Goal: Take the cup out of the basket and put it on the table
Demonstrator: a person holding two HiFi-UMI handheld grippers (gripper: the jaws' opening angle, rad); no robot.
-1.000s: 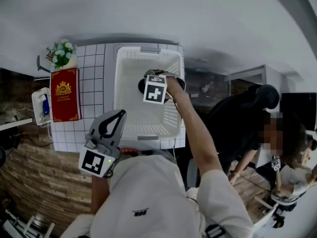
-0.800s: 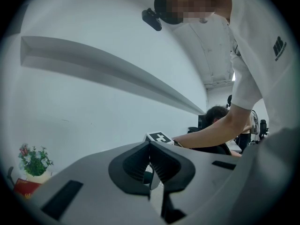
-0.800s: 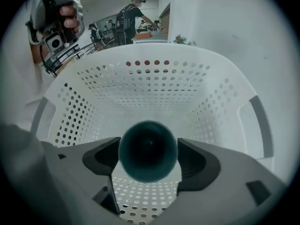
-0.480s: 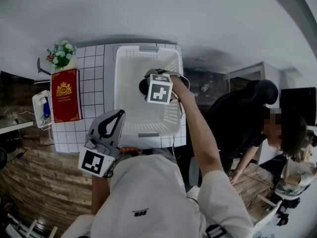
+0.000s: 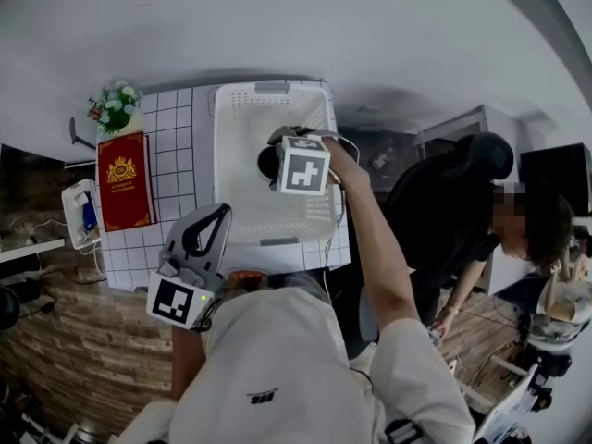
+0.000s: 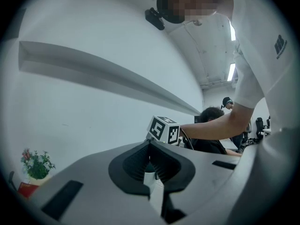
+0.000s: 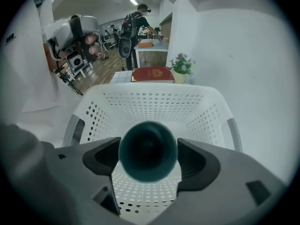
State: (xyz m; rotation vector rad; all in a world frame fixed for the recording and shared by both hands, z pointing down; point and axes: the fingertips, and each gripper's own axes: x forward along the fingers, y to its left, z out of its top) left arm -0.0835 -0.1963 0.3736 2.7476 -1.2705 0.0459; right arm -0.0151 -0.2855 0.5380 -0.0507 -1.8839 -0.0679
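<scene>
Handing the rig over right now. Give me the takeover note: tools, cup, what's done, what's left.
Left tool: shut, empty, idle close to the person's body.
Right tool: shut on the cup, reaching into the white basket.
Cup: dark teal, gripped across its sides, within the basket's walls. Can't tell whether it is off the basket floor.
Done: the grasp.
To do: lift the cup clear of the basket, set it on the tiled table, probably on the bare tiles beside the basket, then release.

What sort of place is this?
Probably a lab or open workroom, not a home: a tiled table with a basket on it, a person standing at desks behind, strip lights overhead.
</scene>
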